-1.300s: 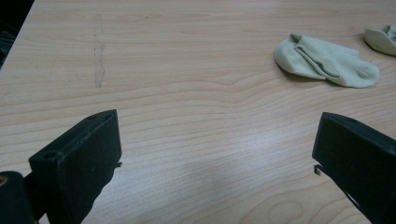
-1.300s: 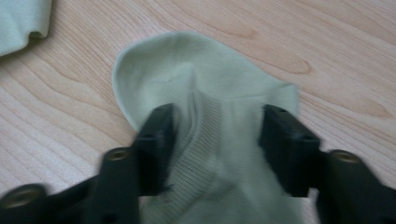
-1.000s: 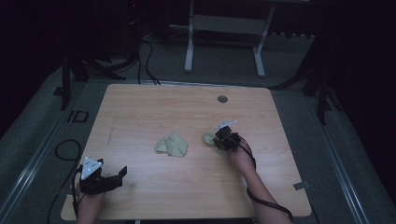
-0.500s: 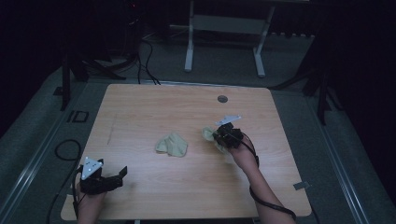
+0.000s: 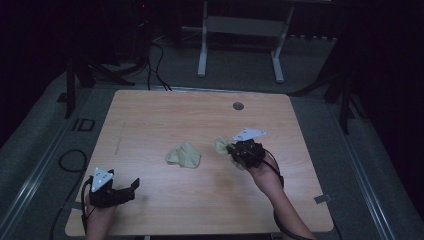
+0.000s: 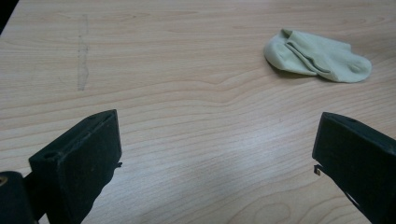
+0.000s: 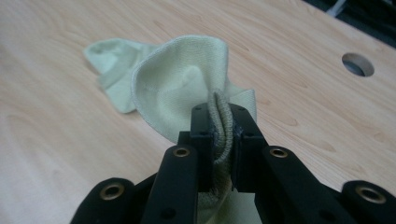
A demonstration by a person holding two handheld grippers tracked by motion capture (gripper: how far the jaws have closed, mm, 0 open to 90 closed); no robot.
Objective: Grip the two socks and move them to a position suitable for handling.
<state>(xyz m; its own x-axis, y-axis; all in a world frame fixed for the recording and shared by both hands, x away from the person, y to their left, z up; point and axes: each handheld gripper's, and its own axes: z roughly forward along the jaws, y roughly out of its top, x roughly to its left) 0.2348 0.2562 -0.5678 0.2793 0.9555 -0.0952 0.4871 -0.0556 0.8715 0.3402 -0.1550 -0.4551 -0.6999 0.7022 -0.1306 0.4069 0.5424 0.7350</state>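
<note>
Since the earlier frames the right gripper [image 5: 231,149] has lifted off the wooden table [image 5: 150,115] and drifted toward 6 o'clock, taking a pale green sock [image 5: 221,145] up with it; the left gripper [image 5: 131,187] has kept its place at the 7 o'clock corner. From above, the right gripper sits a little to the 3 o'clock side of the table's middle, its grey plate [image 5: 249,134] on top, the person's forearm reaching in from 5 o'clock. In the right gripper view its jaws are clenched on a fold of the held sock [image 7: 187,88], the cloth pinched between the pads and billowing out beyond them, with the table's round hole [image 7: 357,64] at 2 o'clock. A second sock [image 5: 184,155] lies crumpled flat near the centre of the table, at 9 o'clock of the held one and apart from it. In the left gripper view this lying sock [image 6: 317,56] sits at 1 o'clock, well beyond the jaws, which stand wide apart over bare wood with nothing between them
</note>
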